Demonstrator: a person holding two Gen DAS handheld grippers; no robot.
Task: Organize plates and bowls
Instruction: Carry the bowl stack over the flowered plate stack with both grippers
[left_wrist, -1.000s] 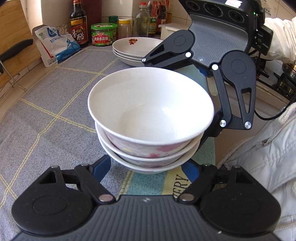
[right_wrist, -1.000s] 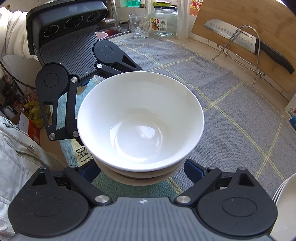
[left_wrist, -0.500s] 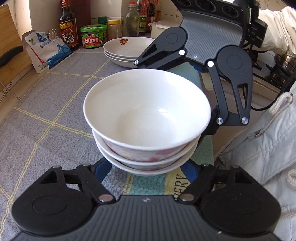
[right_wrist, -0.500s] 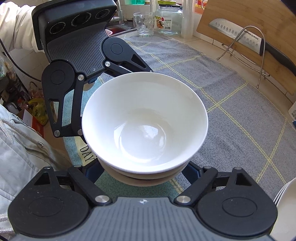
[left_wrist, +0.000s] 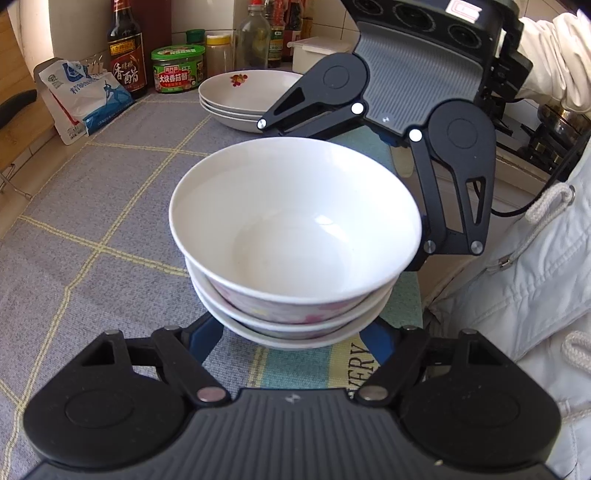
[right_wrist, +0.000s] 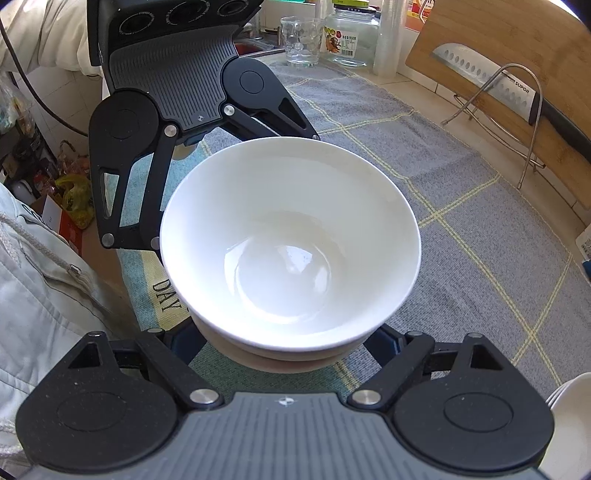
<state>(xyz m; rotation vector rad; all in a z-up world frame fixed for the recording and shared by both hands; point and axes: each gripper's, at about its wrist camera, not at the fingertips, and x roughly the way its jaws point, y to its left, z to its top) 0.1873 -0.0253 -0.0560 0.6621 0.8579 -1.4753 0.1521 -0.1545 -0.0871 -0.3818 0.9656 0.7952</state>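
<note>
A stack of three white bowls (left_wrist: 295, 229) stands on the grey checked cloth (left_wrist: 110, 229) near the counter's front edge; the top one has a pink flower pattern outside. My left gripper (left_wrist: 291, 332) clasps the stack's base from one side. Its blue fingers (left_wrist: 207, 339) run in under the lowest rim, which hides their tips. My right gripper (right_wrist: 284, 343) holds the same stack (right_wrist: 291, 240) from the opposite side, its fingers (right_wrist: 184, 343) likewise tucked under the bowls. A stack of shallow plates (left_wrist: 247, 92) sits at the back of the cloth.
Sauce bottles (left_wrist: 125, 55), jars (left_wrist: 177, 68) and a salt bag (left_wrist: 81, 96) line the wall. A knife on a wire rack (right_wrist: 509, 96), a cutting board, a glass (right_wrist: 299, 40) and a jar (right_wrist: 351, 37) stand at the other end. A person's white jacket (left_wrist: 524, 295) is beside the counter edge.
Both pairs of jaws have drawn in a little around the base of the stack, and both views have rolled slightly. The bowls stay on the same spot of the cloth.
</note>
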